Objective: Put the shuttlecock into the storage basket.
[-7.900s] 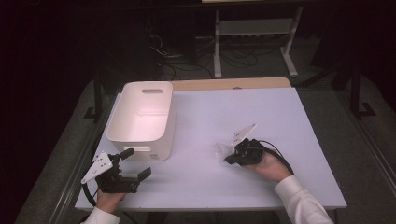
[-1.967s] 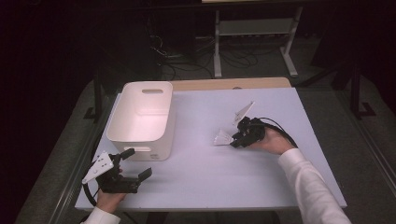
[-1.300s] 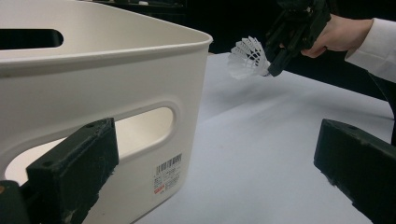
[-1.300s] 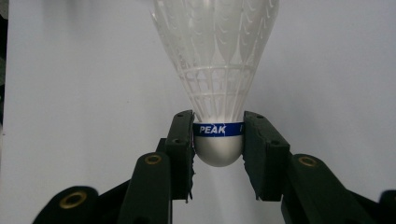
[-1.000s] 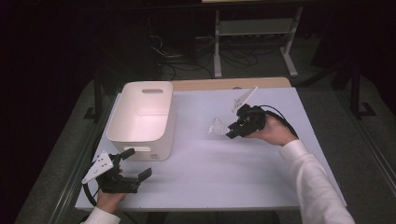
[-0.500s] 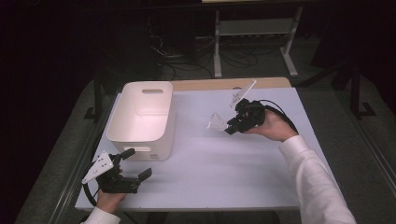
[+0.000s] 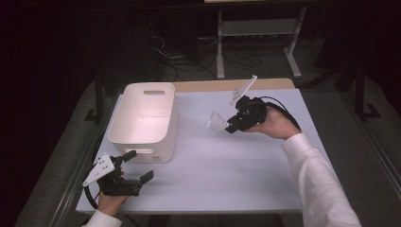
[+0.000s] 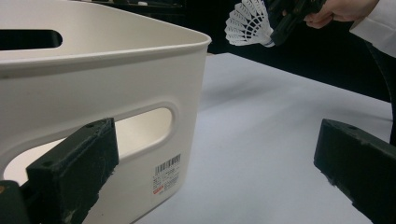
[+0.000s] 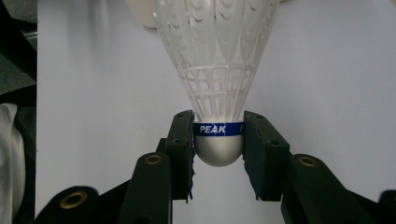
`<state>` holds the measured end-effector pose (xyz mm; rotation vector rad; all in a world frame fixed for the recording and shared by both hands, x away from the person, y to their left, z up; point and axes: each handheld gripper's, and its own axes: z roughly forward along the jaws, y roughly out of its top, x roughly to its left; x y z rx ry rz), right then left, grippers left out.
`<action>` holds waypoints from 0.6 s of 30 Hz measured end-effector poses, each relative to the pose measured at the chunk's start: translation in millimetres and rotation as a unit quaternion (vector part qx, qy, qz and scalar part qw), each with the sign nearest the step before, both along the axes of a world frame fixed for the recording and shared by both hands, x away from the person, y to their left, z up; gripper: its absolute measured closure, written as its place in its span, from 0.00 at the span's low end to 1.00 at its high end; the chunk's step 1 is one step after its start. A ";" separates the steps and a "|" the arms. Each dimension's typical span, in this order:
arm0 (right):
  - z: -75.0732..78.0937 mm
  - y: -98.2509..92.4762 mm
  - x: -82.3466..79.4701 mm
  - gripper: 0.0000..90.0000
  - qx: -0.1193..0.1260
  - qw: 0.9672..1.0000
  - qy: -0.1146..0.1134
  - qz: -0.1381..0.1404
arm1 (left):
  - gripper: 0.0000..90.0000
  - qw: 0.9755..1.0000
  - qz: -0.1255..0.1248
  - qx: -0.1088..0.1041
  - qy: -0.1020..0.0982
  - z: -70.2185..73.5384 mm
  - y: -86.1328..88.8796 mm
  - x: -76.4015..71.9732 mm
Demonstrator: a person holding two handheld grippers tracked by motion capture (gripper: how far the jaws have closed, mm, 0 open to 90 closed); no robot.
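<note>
Over table (image 7: 227, 165), shuttlecock (image 7: 216, 121) skirt toward bin (image 7: 142, 118).

A blue band around the shuttlecock's (image 9: 218, 65) rounded white base reads "PEAK" in white capitals. The white bin (image 8: 98, 93) carries a small barcode sticker (image 8: 167, 173) on its end wall below the handle slot; the print on it is too small to read.
</note>
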<state>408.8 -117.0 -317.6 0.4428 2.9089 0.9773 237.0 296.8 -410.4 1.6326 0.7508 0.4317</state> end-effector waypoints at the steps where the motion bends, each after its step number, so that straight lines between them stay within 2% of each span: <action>1: 0.9 0.5 0.0 0.70 0.001 1.000 0.000 0.001 | 0.00 1.000 0.000 0.001 0.001 -0.1 0.0 0.1; 8: 8.3 2.4 -0.1 0.70 0.001 1.000 -0.005 0.012 | 0.00 1.000 0.000 0.000 0.000 0.0 -0.2 0.0; 18: 21.1 7.7 0.0 0.70 0.005 1.000 -0.009 0.010 | 0.00 1.000 0.001 0.001 -0.001 0.3 0.1 -0.3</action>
